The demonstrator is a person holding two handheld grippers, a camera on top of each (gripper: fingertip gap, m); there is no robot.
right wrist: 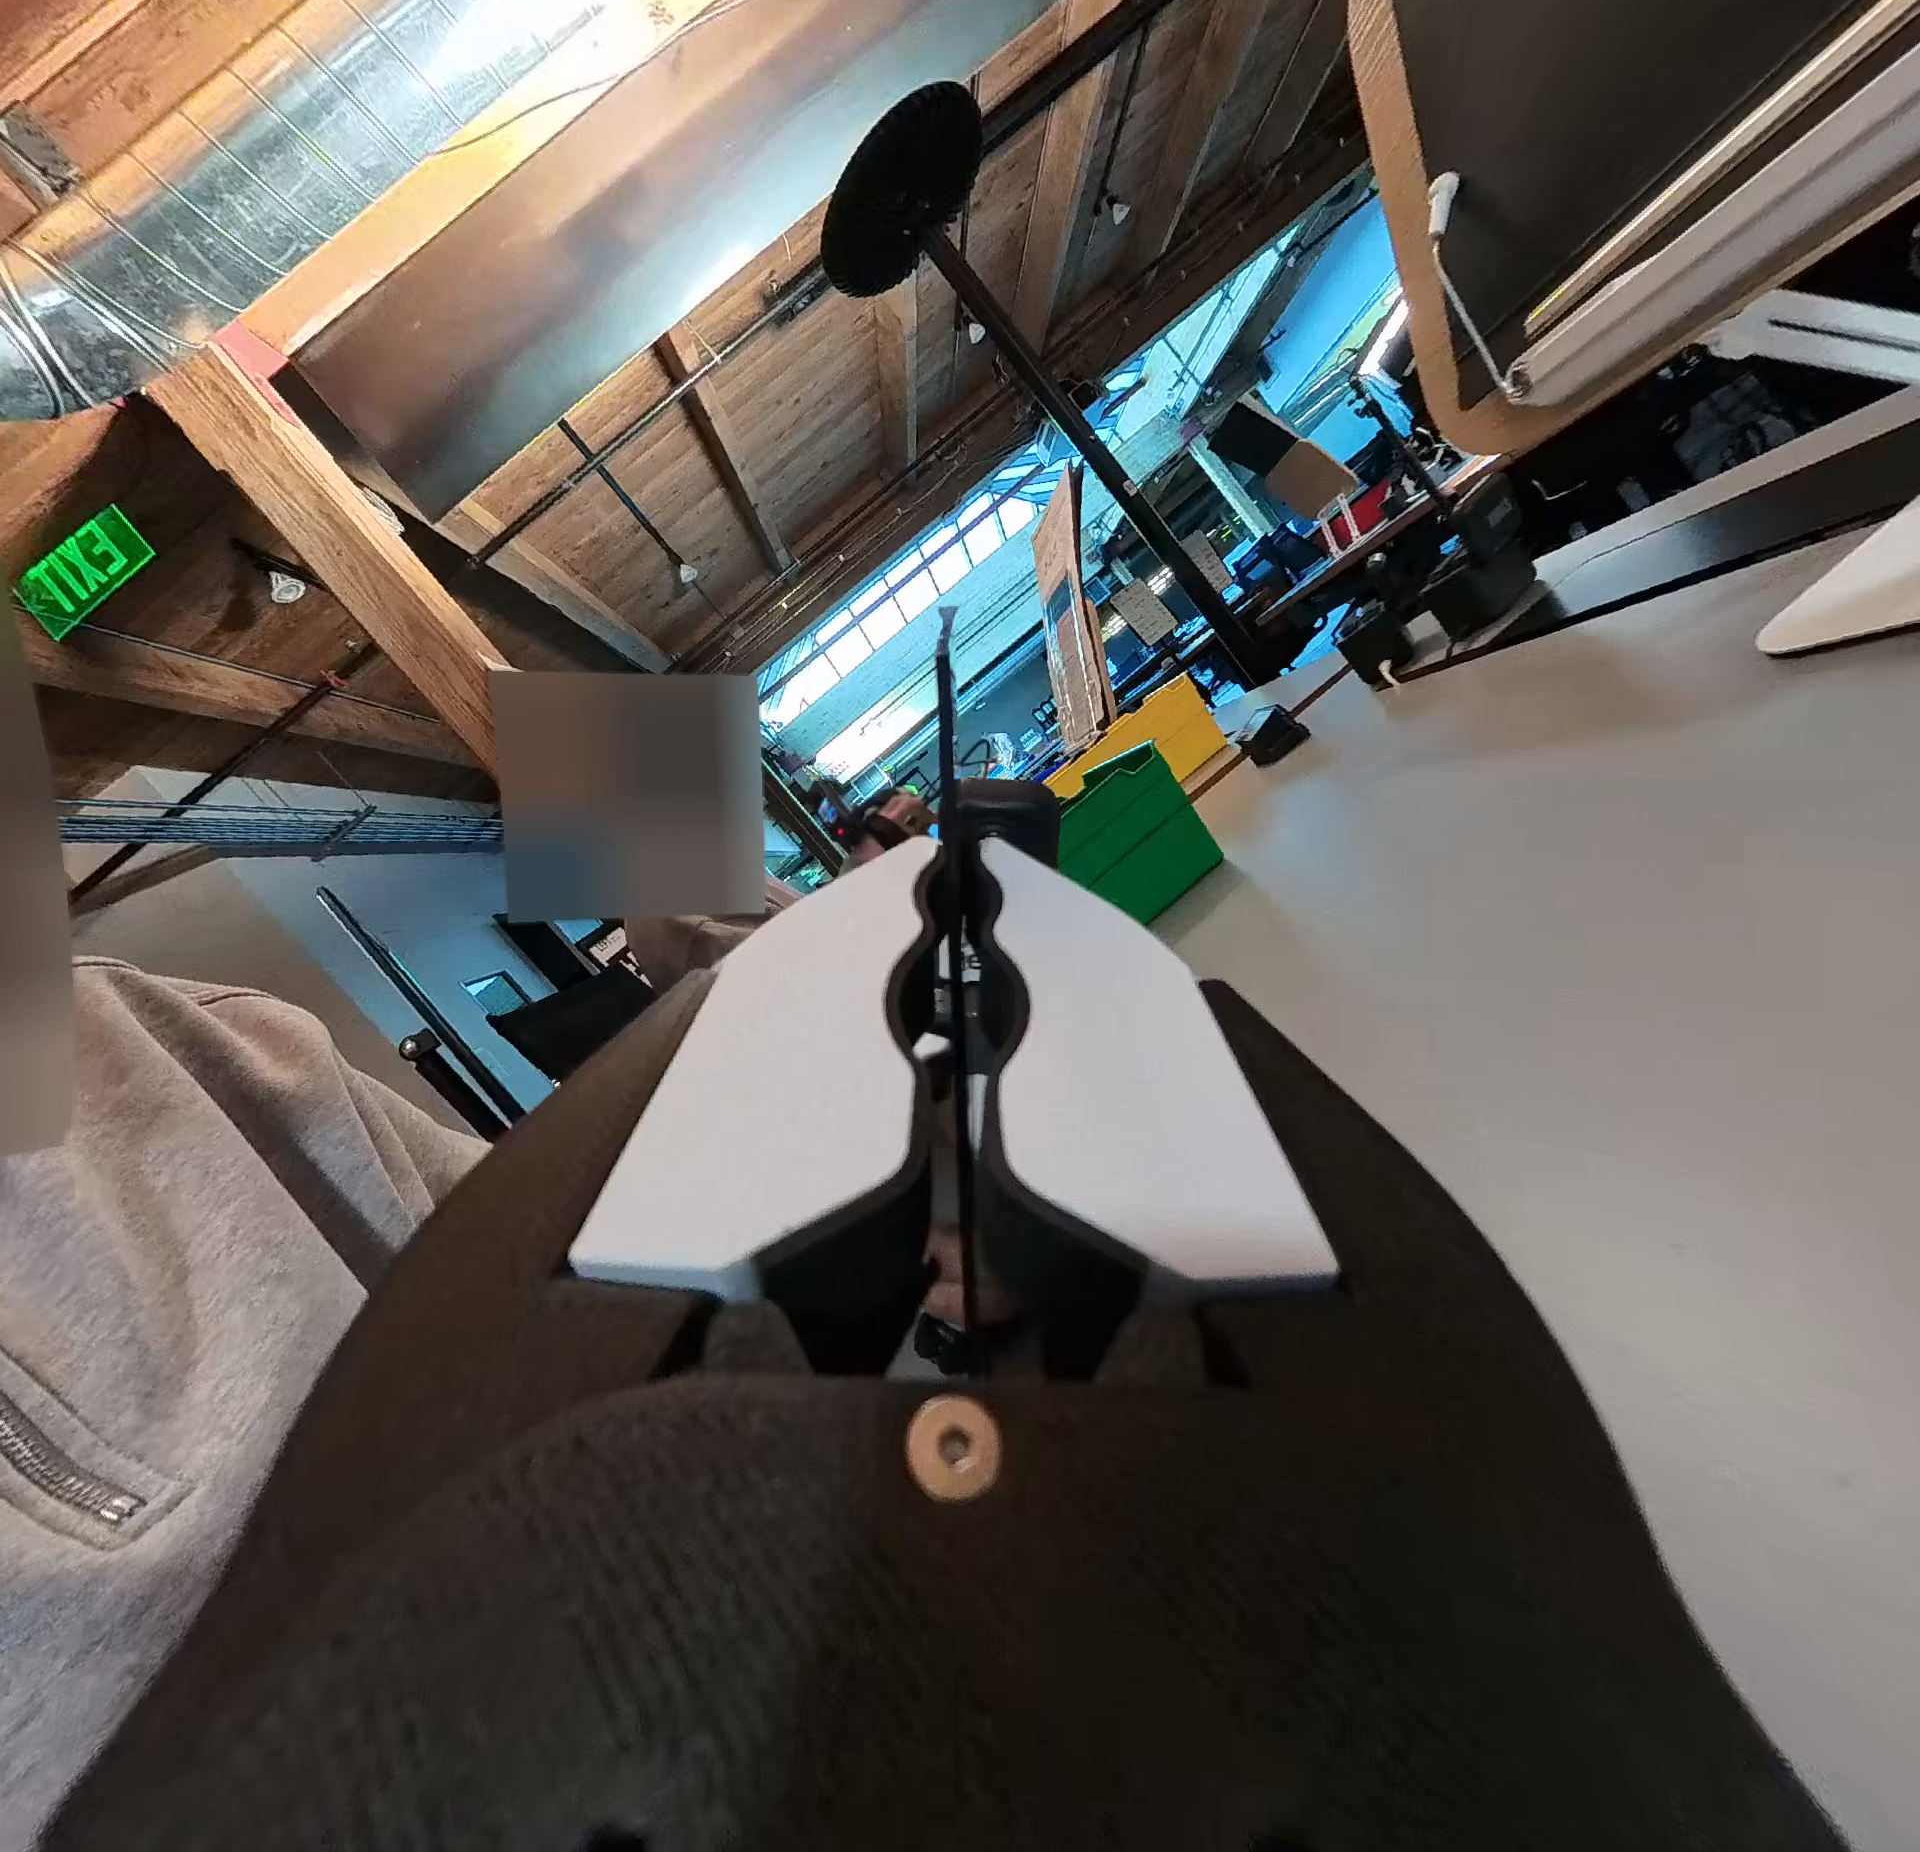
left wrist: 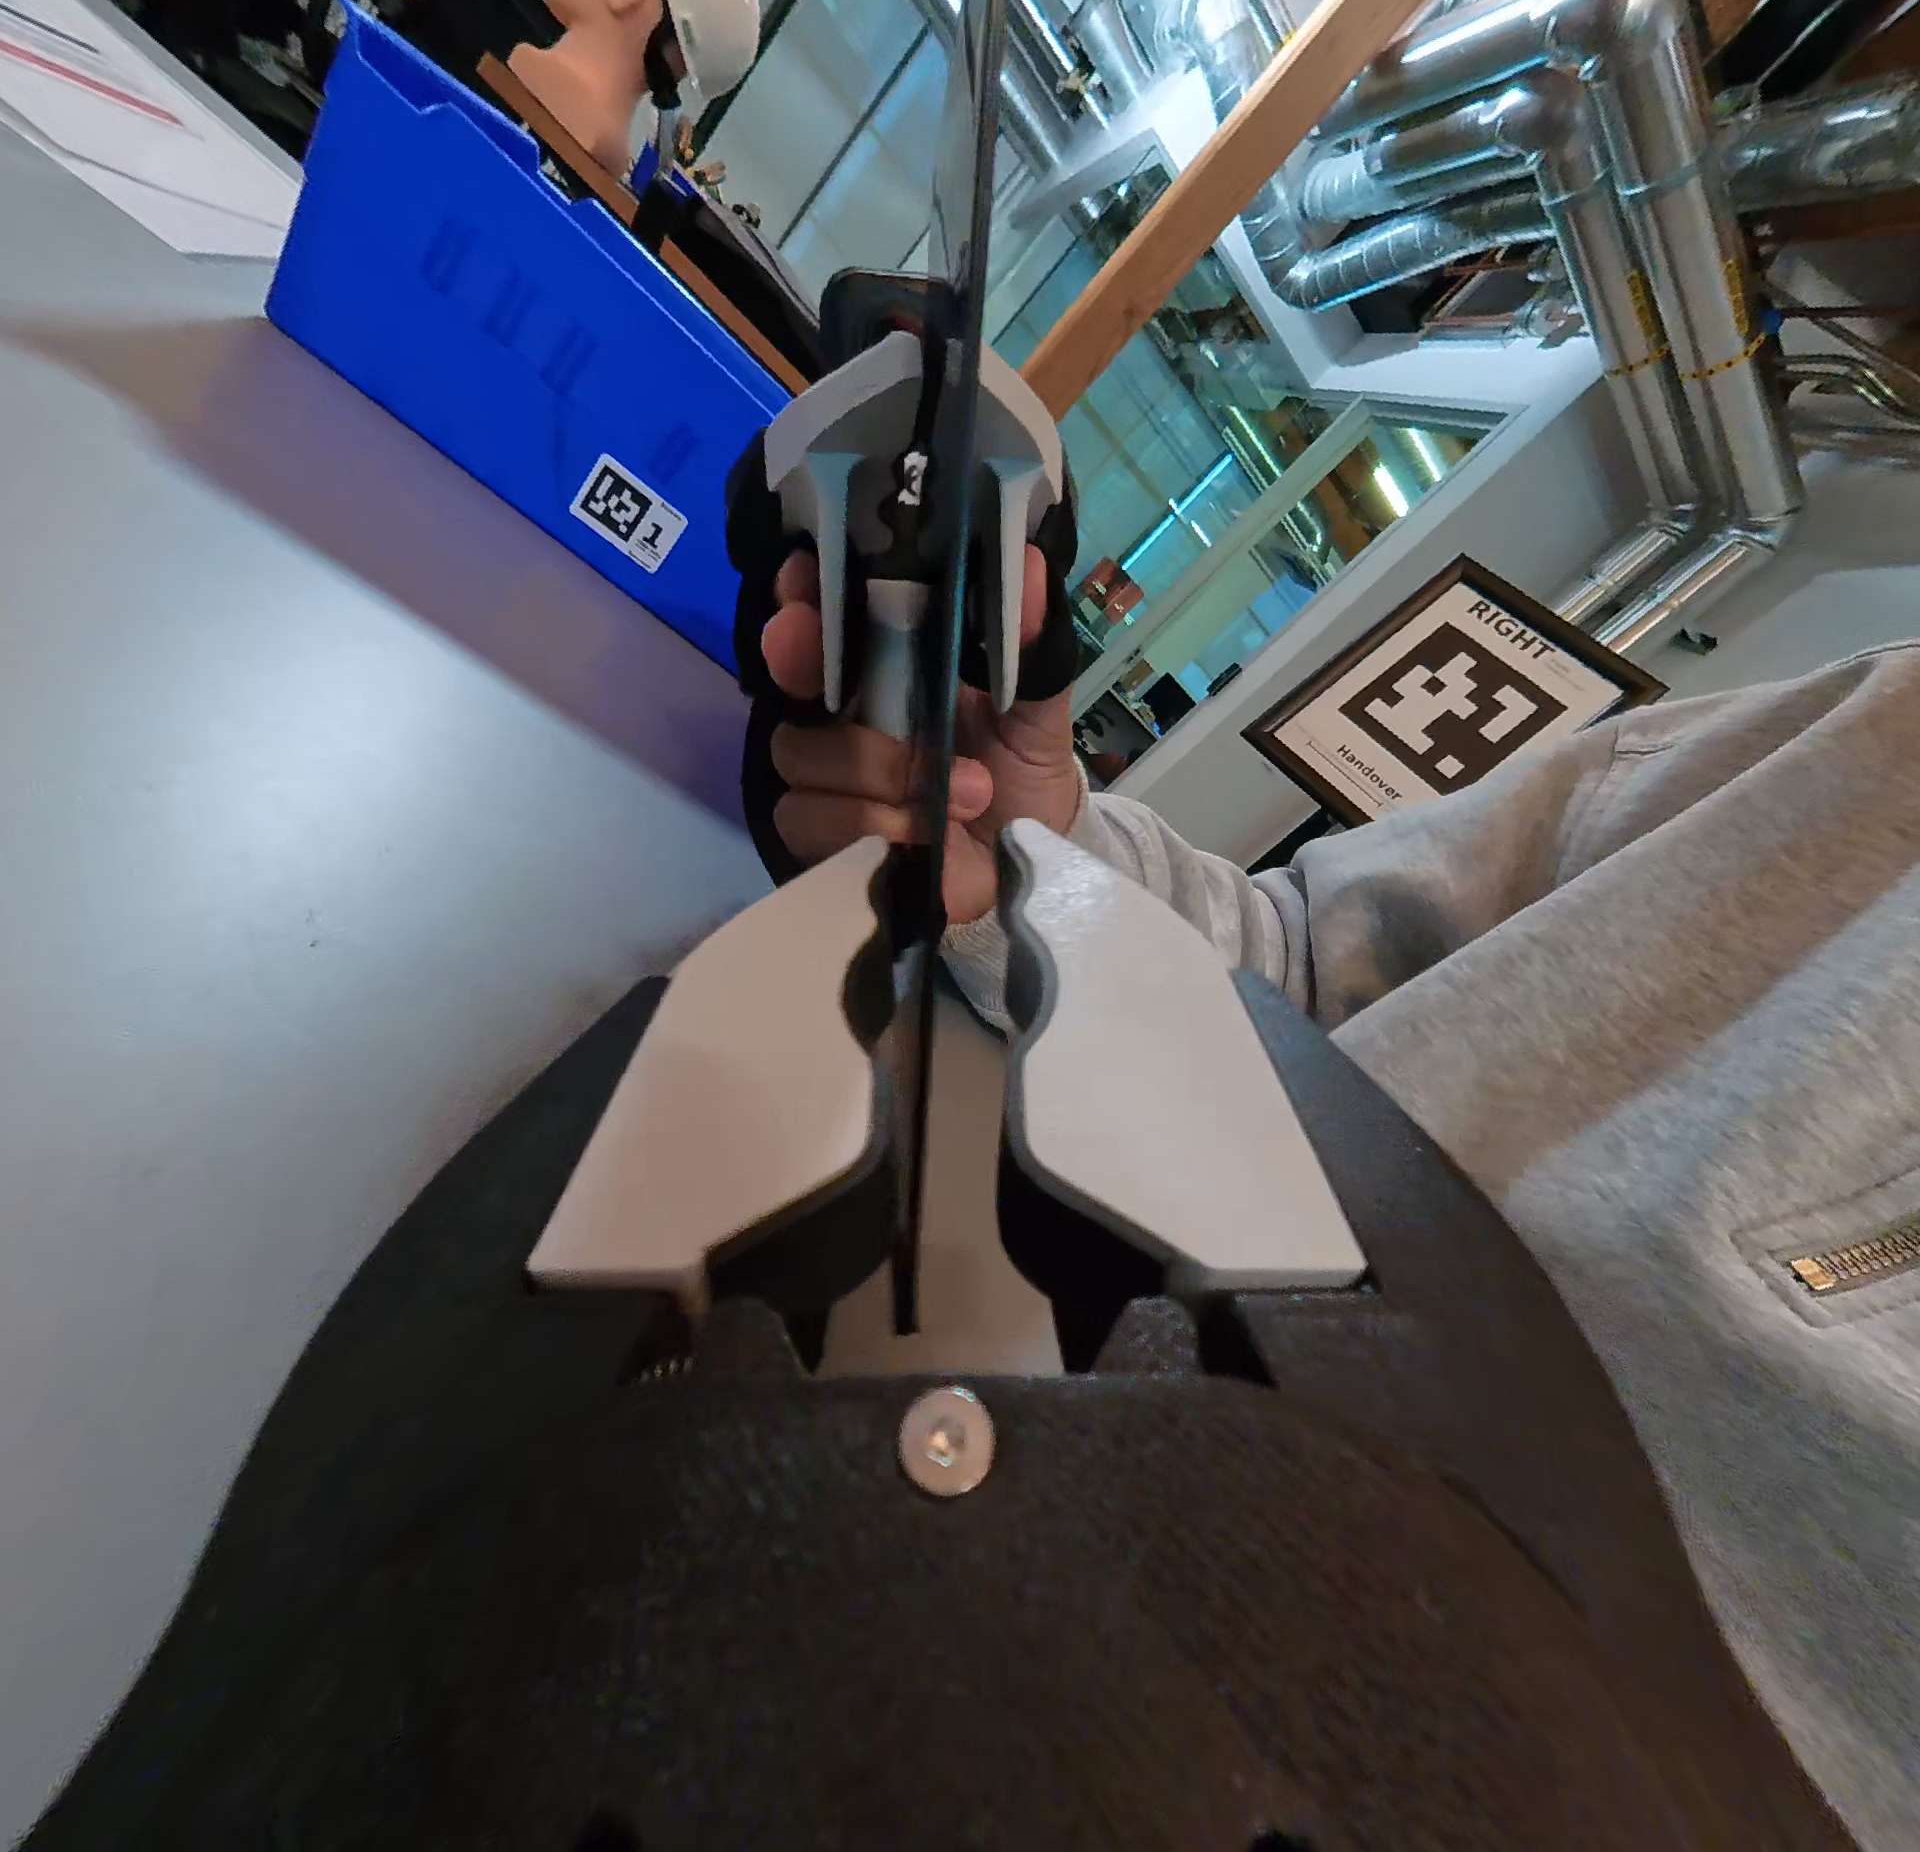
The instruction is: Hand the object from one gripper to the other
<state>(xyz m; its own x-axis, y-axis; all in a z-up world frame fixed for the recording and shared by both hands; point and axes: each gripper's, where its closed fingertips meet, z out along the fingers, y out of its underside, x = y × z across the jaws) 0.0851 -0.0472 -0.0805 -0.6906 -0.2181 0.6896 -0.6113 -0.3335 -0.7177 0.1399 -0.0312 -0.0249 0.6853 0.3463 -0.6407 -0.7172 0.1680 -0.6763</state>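
The object is a thin, flat black piece seen edge-on point(left wrist: 971, 244). In the left wrist view it runs from deep between my left gripper's fingers up past the top of the frame. My left gripper point(left wrist: 948, 846) is open, with a clear gap beside the piece. My right gripper point(left wrist: 914, 514) faces it just beyond, held by a hand point(left wrist: 883, 774), its jaws closed on the piece. In the right wrist view my right gripper point(right wrist: 954, 852) is shut on the black piece point(right wrist: 945, 722), whose pointed end sticks out past the fingertips.
A blue bin point(left wrist: 499, 348) and a framed marker sign point(left wrist: 1455, 701) stand on the grey table point(left wrist: 260, 763). A grey sleeve point(left wrist: 1558, 971) is at the right. Green point(right wrist: 1132, 846) and yellow point(right wrist: 1174, 722) bins sit on the table point(right wrist: 1558, 867); a black stand point(right wrist: 899, 202) rises behind. Left tips to right tips: about 8 centimetres.
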